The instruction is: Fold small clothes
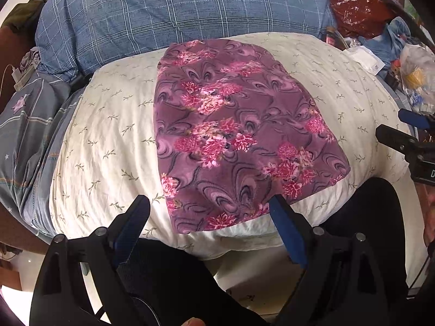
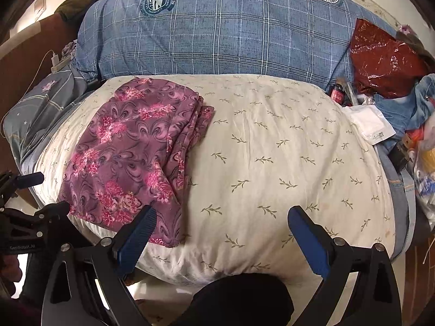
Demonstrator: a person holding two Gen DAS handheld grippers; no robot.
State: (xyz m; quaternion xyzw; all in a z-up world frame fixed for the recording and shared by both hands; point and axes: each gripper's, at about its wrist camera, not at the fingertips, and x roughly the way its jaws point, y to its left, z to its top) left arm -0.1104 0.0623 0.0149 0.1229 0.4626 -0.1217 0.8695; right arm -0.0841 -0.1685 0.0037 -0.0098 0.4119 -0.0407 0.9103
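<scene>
A purple garment with pink flowers [image 1: 233, 133] lies folded into a flat stack on a cream pillow [image 1: 103, 141] with a leaf print. My left gripper [image 1: 210, 207] hovers open over the garment's near edge, nothing between its blue pads. In the right wrist view the same garment [image 2: 130, 152] lies on the left part of the cream pillow [image 2: 285, 149], its folded layers showing along its right side. My right gripper [image 2: 221, 217] stands open above bare pillow, just right of the garment's near corner. The right gripper [image 1: 402, 133] also shows at the right edge of the left wrist view.
A blue checked pillow [image 2: 217, 27] lies behind the cream one. At the right sit a red plastic bag [image 2: 383, 57], a white packet [image 2: 372, 125], denim cloth and other clutter. A grey star-print bedcover [image 1: 24, 125] and a charger lie at the left. A dark-clothed knee [image 2: 239, 296] is below.
</scene>
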